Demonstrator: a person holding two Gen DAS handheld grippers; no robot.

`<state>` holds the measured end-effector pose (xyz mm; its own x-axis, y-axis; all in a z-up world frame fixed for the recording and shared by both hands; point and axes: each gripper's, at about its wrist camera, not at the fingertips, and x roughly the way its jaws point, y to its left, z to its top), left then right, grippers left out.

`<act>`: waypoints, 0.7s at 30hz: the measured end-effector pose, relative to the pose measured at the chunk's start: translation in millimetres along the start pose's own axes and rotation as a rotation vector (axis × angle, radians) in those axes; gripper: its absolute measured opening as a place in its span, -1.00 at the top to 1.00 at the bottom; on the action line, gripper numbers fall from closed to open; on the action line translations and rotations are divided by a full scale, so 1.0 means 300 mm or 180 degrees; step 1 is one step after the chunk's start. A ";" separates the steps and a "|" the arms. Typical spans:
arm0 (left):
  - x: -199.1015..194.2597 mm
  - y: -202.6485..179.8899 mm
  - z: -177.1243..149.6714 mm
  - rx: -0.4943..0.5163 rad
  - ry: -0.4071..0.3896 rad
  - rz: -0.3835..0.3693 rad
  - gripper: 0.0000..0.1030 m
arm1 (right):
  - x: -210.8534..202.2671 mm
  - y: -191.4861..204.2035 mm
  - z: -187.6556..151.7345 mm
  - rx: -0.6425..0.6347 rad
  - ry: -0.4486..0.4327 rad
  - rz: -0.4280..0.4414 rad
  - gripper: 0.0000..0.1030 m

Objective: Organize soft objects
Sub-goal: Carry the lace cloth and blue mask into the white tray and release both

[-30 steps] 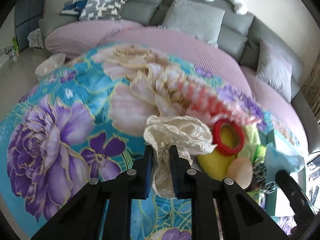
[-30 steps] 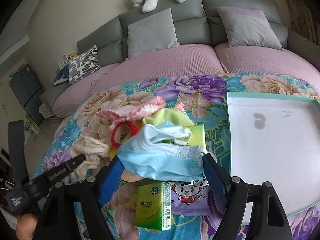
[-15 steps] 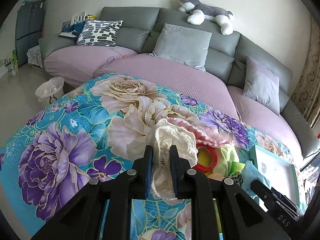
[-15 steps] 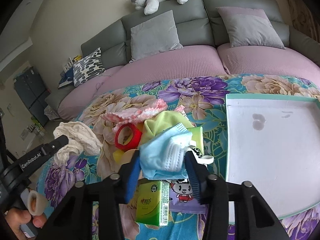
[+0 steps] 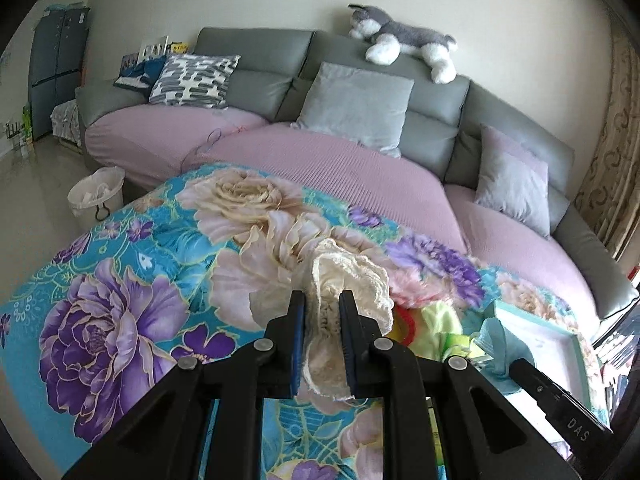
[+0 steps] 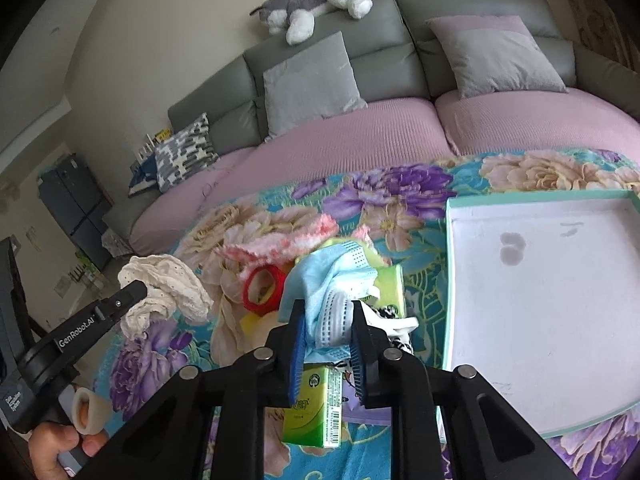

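right gripper (image 6: 326,344) jaws just closed, pinching blue mask (image 6: 328,292) | left gripper (image 5: 322,340) pinching lace cloth (image 5: 344,280)

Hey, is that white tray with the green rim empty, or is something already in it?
Empty. The tray shows only bare white floor with a couple of grey smudges; nothing lies inside.

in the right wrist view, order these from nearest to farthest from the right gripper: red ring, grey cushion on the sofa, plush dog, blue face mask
1. blue face mask: pinched between the right gripper's fingers.
2. red ring: just up and left, in the pile.
3. grey cushion: on the sofa seat, beyond the floral cloth.
4. plush dog: on top of the sofa back.
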<state>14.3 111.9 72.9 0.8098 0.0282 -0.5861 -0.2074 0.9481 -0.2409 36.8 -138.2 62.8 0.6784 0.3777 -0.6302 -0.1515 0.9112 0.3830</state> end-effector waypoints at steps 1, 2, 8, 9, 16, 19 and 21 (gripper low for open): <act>-0.013 -0.008 0.004 0.0016 -0.0039 -0.0028 0.66 | -0.021 -0.003 0.008 0.0012 -0.0055 0.0014 0.59; -0.026 -0.019 0.008 0.0038 -0.0083 -0.0056 0.66 | -0.041 -0.005 0.015 0.0019 -0.0115 0.0022 0.59; -0.047 -0.107 0.014 0.0192 -0.0156 -0.0273 0.66 | -0.144 -0.092 0.058 0.0174 -0.0402 -0.0143 0.59; -0.044 -0.130 0.013 0.0235 -0.0150 -0.0317 0.66 | -0.152 -0.112 0.064 0.0210 -0.0420 -0.0191 0.59; -0.017 -0.330 -0.015 0.0657 -0.0042 -0.0610 0.66 | -0.202 -0.271 0.079 0.0364 -0.0513 -0.0707 0.59; -0.006 -0.397 -0.030 0.0816 0.0023 -0.0661 0.66 | -0.219 -0.349 0.084 0.0480 -0.0528 -0.0798 0.59; 0.011 -0.443 -0.039 0.0913 0.0114 -0.0665 0.66 | -0.228 -0.400 0.085 0.0526 -0.0538 -0.0879 0.59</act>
<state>38.0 -17.8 94.0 0.7975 -0.1821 -0.5751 0.1274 0.9827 -0.1345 26.9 -277.5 77.2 0.7888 0.0761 -0.6099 0.1628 0.9310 0.3267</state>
